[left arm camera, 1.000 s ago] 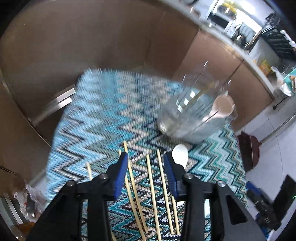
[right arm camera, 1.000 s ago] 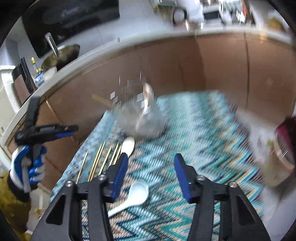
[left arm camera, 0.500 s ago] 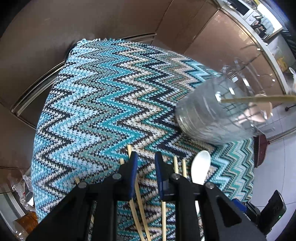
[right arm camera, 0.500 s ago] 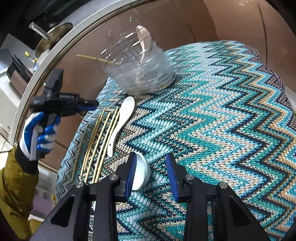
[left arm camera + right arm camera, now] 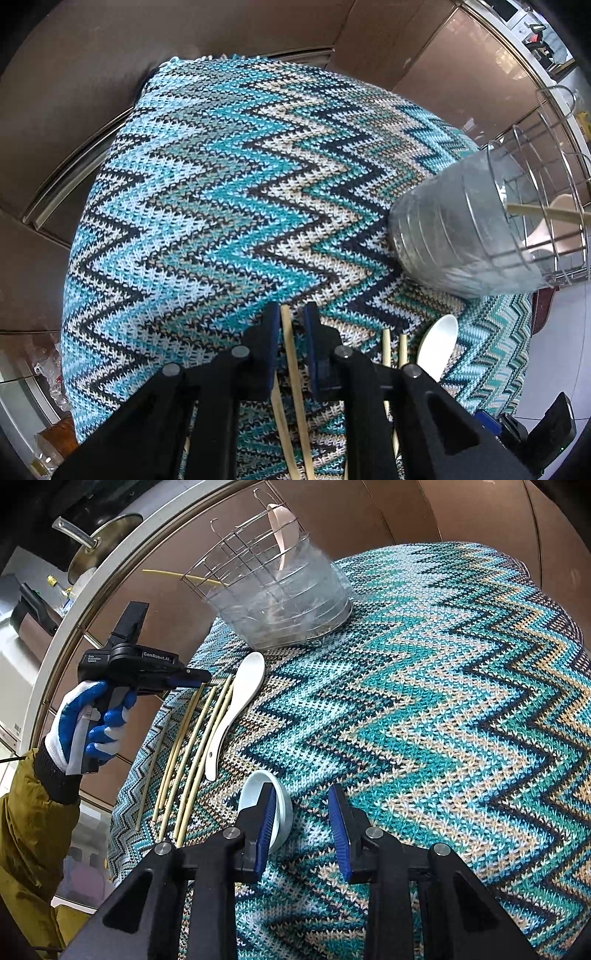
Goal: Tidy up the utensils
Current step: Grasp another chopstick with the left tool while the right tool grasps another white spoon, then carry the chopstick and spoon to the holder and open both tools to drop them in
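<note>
**A:** Where do the utensils lie?

**B:** A row of bamboo chopsticks (image 5: pixel 192 753) lies side by side at the left edge of a zigzag-knit cloth (image 5: pixel 424 709). A white spoon (image 5: pixel 236 709) lies just beside them, its bowl towards a clear holder (image 5: pixel 280 602) with a wire rack inside. A pink spoon (image 5: pixel 282 528) stands in that holder, and one chopstick (image 5: pixel 177 576) pokes out sideways through the wires.

**B:** A second white spoon (image 5: pixel 282 808) lies nearer the right-wrist camera, bowl up, partly behind a blue pad.

**A:** What is the left gripper doing?

**B:** The left gripper (image 5: pixel 291 332) points steeply down at the cloth. Its jaws are closing, almost together, with one chopstick (image 5: pixel 290 354) running between the blue pads. Whether the pads press on it yet, I cannot tell.

**A:** And the right?

**B:** The right gripper (image 5: pixel 303 819) hangs low over the cloth, jaws closing yet a clear gap apart. Only cloth shows between them; the near spoon's bowl sits at the left pad's outer side, not in the gap.

**A:** Who holds them?

**B:** A person's left hand (image 5: pixel 88 731), in a blue-and-white glove with an olive sleeve, grips the left tool's handle. Brown cabinet fronts (image 5: pixel 221 33) stand behind the cloth.
</note>
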Motion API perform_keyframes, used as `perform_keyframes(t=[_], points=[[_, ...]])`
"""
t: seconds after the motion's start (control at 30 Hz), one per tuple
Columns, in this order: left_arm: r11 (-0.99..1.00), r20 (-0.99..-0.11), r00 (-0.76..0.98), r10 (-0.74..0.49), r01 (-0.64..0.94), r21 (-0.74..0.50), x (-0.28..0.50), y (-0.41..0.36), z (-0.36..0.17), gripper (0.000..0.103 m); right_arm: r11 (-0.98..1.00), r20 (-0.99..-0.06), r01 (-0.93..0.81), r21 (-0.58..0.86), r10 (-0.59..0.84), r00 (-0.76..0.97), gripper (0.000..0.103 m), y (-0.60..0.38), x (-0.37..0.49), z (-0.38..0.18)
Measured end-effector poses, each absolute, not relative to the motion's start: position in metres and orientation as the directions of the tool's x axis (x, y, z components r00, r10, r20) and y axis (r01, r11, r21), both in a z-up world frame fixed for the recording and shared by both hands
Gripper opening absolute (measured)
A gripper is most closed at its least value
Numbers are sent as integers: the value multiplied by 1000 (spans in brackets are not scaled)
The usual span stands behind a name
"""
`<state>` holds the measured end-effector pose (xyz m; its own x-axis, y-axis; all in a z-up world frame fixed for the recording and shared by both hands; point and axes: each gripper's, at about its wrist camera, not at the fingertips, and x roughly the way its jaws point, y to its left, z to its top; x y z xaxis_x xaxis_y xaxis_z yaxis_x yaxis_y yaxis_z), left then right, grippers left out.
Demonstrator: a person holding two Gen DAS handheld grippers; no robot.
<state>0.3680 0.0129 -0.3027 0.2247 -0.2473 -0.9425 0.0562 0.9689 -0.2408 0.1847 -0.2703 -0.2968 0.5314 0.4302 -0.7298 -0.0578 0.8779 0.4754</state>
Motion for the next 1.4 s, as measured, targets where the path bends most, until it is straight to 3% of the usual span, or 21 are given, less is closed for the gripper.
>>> perform_keyframes(t=[0.43,0.5,0.57,1.1,1.4], points=[[972,-950,204,-236,37,-234,368,-6,-310,9,879,-730,-90,467,441,522,21,-263,192,-303],[971,-949,208,-238,20,-240,364,-4,-310,5,883,-732,-98,458,438,522,11,-263,193,-303],[967,-945,214,-249,2,-254,360,1,-310,5,885,-731,-101,455,435,525,8,-264,191,-302],[939,-877,339,-339,61,-339,307,25,-255,5,940,-715,-143,310,330,617,7,-255,155,-258],[891,-748,500,-436,125,-436,275,38,-194,5,972,-665,-121,203,227,712,7,-247,146,-211]])
